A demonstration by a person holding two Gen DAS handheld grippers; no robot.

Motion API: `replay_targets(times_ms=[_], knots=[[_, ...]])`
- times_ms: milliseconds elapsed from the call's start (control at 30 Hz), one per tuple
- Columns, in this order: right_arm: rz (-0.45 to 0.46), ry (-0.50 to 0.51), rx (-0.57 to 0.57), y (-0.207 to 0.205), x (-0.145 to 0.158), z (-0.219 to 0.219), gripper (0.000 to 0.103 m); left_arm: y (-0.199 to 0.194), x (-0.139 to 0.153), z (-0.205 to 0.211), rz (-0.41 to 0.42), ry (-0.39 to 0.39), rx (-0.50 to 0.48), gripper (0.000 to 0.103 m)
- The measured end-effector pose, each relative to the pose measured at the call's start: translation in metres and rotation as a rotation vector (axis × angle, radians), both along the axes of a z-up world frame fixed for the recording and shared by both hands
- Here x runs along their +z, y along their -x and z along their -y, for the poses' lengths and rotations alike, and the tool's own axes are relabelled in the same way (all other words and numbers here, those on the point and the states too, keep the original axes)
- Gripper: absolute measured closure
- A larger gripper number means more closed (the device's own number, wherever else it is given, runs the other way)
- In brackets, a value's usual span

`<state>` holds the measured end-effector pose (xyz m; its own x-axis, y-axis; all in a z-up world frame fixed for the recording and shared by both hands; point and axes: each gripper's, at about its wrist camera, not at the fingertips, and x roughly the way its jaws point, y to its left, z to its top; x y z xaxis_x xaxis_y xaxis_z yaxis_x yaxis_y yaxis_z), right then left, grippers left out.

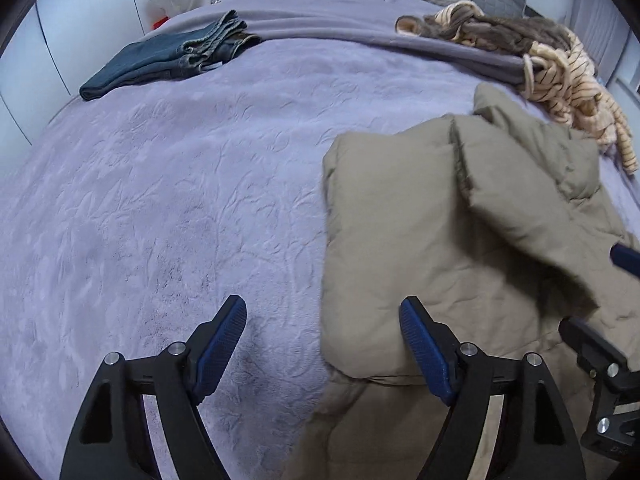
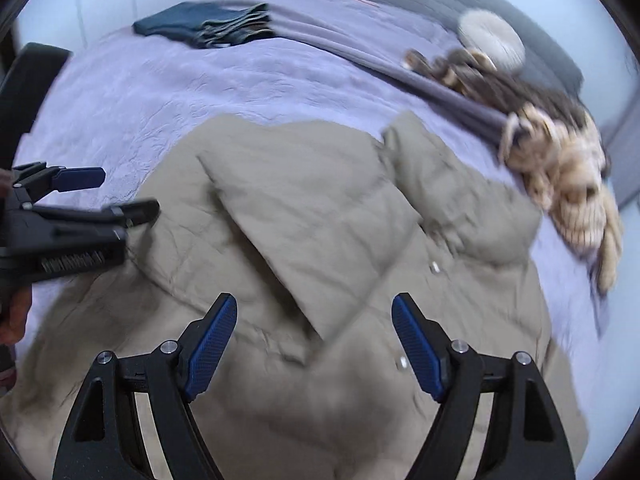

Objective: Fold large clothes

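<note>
Right wrist view: your jacket (image 2: 304, 216) lies half-folded on the bed (image 2: 132, 92), jeans (image 2: 208, 24) beyond it already folded; both grippers (image 2: 314, 344) (image 1: 322, 346) gape, empty.

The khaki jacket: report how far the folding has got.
Done: jeans lie folded on the bed. In hand: the khaki jacket has a panel turned over its body but still sprawls; the left gripper and right gripper are both open, holding nothing. Left: finish the jacket; the striped garment lies unfolded.
</note>
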<state>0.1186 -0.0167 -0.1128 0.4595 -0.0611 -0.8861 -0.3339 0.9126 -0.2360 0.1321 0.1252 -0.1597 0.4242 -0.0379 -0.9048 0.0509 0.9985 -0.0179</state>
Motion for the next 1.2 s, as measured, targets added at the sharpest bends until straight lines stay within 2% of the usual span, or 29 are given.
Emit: replay_targets(times_ms=[67, 133, 233, 267, 300, 333, 367, 433, 533, 600, 633, 667, 733, 800, 867, 900, 1000, 1100, 1167, 1200], knots=[[0.023, 0.016, -0.011, -0.015, -0.005, -0.003, 0.021, -0.002, -0.012, 0.001, -0.016, -0.002, 0.019, 0.022], [0.055, -0.022, -0.087, -0.028, 0.002, 0.013, 0.021, -0.001, -0.017, 0.001, -0.023, 0.005, 0.03, 0.022], [0.109, -0.17, -0.291, -0.035, 0.018, 0.067, 0.021, 0.001, -0.018, 0.002, -0.016, -0.007, 0.019, 0.022], [0.111, -0.231, -0.356, -0.033, 0.021, 0.087, 0.025, 0.0, -0.018, 0.003, -0.015, -0.011, 0.014, 0.022], [0.104, -0.316, -0.429, -0.03, 0.021, 0.111, 0.038, 0.0, -0.017, 0.003, -0.016, -0.013, 0.011, 0.022], [0.07, -0.457, -0.507, -0.024, 0.014, 0.141, 0.099, -0.001, -0.017, 0.003, -0.017, -0.014, 0.009, 0.022], [0.012, -0.57, -0.585, -0.02, 0.002, 0.165, 0.099, -0.001, -0.018, 0.004, -0.018, -0.012, 0.005, 0.022], [-0.065, -0.715, -0.741, -0.004, -0.025, 0.201, 0.099, 0.0, -0.019, 0.006, -0.024, -0.013, -0.009, 0.022], [-0.149, -0.809, -0.873, 0.022, -0.057, 0.224, 0.099, -0.003, -0.019, 0.011, -0.027, -0.024, -0.036, 0.022], [-0.194, -0.866, -0.88, 0.034, -0.068, 0.227, 0.098, -0.006, -0.015, 0.009, -0.04, -0.019, -0.04, 0.033], [-0.216, -0.876, -0.869, 0.039, -0.067, 0.227, 0.091, -0.008, -0.01, 0.007, -0.045, -0.009, -0.035, 0.038], [-0.232, -0.862, -0.859, 0.042, -0.064, 0.228, 0.081, -0.009, -0.003, 0.004, -0.036, -0.002, -0.024, 0.038], [-0.233, -0.809, -0.828, 0.048, -0.047, 0.23, 0.078, -0.012, 0.015, -0.003, 0.013, 0.016, -0.007, 0.038], [-0.126, -0.704, -0.799, 0.055, -0.018, 0.233, 0.078, -0.019, 0.03, -0.006, 0.049, 0.036, -0.003, 0.046], [-0.025, -0.627, -0.734, 0.053, 0.007, 0.232, 0.079, -0.03, 0.035, -0.004, 0.06, 0.043, -0.013, 0.046], [-0.005, -0.604, -0.705, 0.051, 0.013, 0.229, 0.079, -0.036, 0.032, 0.0, 0.057, 0.036, -0.019, 0.046], [-0.042, -0.571, -0.608, 0.029, 0.005, 0.217, 0.079, -0.048, 0.011, 0.016, 0.005, 0.013, -0.04, 0.046], [-0.127, -0.462, -0.571, 0.008, -0.03, 0.207, 0.08, -0.047, -0.018, 0.031, -0.038, -0.045, -0.041, 0.046], [-0.153, -0.433, -0.584, 0.005, -0.048, 0.214, 0.096, -0.048, -0.028, 0.03, -0.053, -0.025, -0.022, 0.045], [-0.15, -0.44, -0.595, 0.008, -0.049, 0.22, 0.098, -0.048, -0.03, 0.029, -0.058, -0.016, -0.016, 0.045]])
